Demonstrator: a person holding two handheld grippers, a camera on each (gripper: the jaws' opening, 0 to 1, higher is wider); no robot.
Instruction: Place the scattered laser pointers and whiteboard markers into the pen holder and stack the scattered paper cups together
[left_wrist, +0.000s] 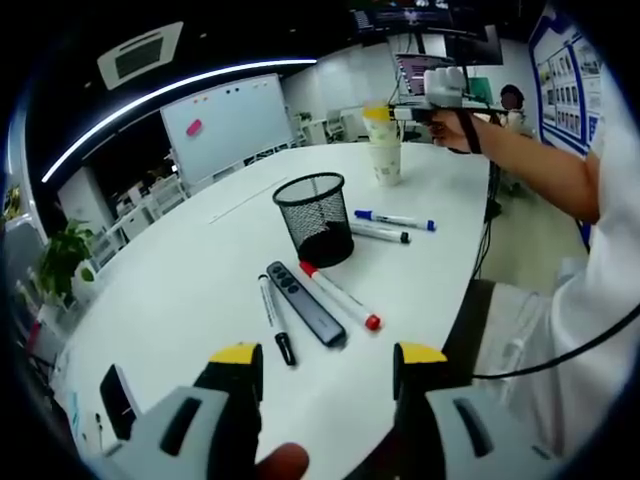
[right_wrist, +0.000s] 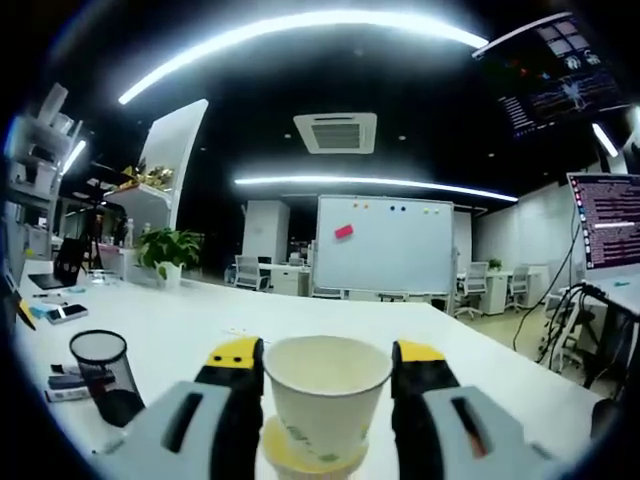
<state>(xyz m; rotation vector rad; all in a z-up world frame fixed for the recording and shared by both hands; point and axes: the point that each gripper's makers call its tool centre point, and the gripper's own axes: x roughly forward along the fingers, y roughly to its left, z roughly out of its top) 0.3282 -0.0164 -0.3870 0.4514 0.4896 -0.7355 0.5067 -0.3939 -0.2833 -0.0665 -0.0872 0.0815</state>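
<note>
Right gripper view: a thin, off-white paper cup (right_wrist: 326, 398) is held between the yellow-tipped jaws of the right gripper (right_wrist: 327, 372), directly above a second, yellow-rimmed paper cup (right_wrist: 300, 452) at 6 o'clock. Whether the upper cup is already seated in the lower one cannot be told. Such cups are judged light and easily crushed, so the wall below the rolled rim is best pinched gently.

In the left gripper view, the left gripper (left_wrist: 328, 362) is seen with its jaws apart and empty. At 12 o'clock from it lies the black slab-shaped laser pointer (left_wrist: 304, 302); the black wire-mesh pen holder (left_wrist: 314, 216) stands beyond.

Four whiteboard markers are counted: black-capped (left_wrist: 275, 318) at 11 o'clock, red-capped (left_wrist: 340, 294) at 1 o'clock, and blue-capped (left_wrist: 394, 220) and dark-capped (left_wrist: 379, 232) beside the holder. They are judged light, stiff and smooth, best taken mid-barrel.
</note>
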